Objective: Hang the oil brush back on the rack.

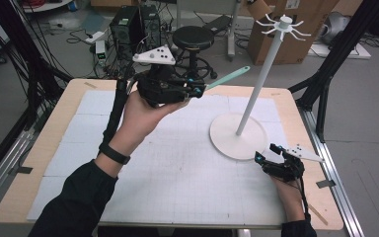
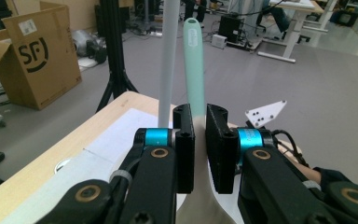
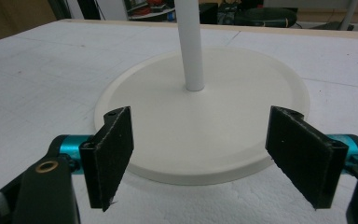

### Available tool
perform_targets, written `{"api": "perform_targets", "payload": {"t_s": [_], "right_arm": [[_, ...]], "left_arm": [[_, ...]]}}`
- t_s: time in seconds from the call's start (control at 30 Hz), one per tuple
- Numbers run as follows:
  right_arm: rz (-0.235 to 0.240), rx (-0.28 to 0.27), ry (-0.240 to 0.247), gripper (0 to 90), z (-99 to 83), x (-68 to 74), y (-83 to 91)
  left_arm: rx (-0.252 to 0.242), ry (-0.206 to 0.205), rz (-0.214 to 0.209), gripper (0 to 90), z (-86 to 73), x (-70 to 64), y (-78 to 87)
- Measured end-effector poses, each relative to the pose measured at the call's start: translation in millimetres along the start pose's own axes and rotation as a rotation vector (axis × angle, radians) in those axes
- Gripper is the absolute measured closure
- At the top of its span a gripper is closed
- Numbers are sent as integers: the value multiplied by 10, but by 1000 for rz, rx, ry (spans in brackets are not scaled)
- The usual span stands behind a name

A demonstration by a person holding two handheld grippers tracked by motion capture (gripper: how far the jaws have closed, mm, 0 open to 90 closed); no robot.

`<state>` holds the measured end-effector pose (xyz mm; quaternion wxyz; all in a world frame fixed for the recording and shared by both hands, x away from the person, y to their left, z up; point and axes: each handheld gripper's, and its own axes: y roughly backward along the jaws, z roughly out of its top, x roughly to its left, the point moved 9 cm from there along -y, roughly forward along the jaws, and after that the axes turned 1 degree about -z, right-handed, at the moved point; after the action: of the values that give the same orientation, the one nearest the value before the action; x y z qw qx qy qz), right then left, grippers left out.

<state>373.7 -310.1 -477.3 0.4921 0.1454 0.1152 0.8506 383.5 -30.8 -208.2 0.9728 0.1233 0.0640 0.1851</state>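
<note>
My left gripper [image 1: 200,90] is held up above the back of the table, shut on a mint-green utensil [image 1: 229,77]. Its long handle points right toward the white pole [image 1: 256,84] of a hook stand. In the left gripper view the jaws [image 2: 199,126] clamp the utensil near its pale lower part, and the handle [image 2: 193,60] rises beside the pole [image 2: 168,60]. The stand's hooks [image 1: 282,22] are bare. My right gripper [image 1: 266,152] rests low at the front right rim of the stand's round base [image 1: 227,140], open. Its jaws [image 3: 205,140] straddle the base's near rim [image 3: 205,116] with nothing between them.
A white gridded mat [image 1: 168,168] covers the wooden table [image 1: 54,123]. Behind the table stand a black stool [image 1: 192,37], computer towers [image 1: 128,24] and a cardboard box [image 1: 296,29]. Black frame legs [image 1: 325,74] stand at the table's right.
</note>
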Motion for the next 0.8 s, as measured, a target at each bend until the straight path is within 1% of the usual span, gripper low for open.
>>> {"api": "perform_targets", "payload": {"t_s": [0.03, 0.13, 0.3, 0.4, 0.6, 0.67, 0.7, 0.8], "right_arm": [[0, 0, 1, 226, 0, 0, 0], [1, 1, -1, 225, -1, 2, 1], [1, 0, 1, 226, 0, 0, 0], [1, 0, 1, 226, 0, 0, 0], [2, -1, 2, 227, 1, -2, -1], [3, 0, 1, 227, -1, 0, 0], [3, 0, 0, 227, 0, 1, 1], [3, -1, 2, 227, 1, -2, -2]], "left_arm": [[2, -5, 2, 823, 25, 10, 7], [-17, -7, -4, 823, 118, 22, 18], [-37, -3, -8, 823, 267, 46, 21], [-45, -11, -16, 823, 345, 27, 8], [-36, -31, -14, 824, 438, -6, -17], [-45, -23, -22, 823, 474, -13, -16], [-41, -29, -21, 823, 485, -11, -11], [-40, -31, -18, 823, 528, 0, -4]]}}
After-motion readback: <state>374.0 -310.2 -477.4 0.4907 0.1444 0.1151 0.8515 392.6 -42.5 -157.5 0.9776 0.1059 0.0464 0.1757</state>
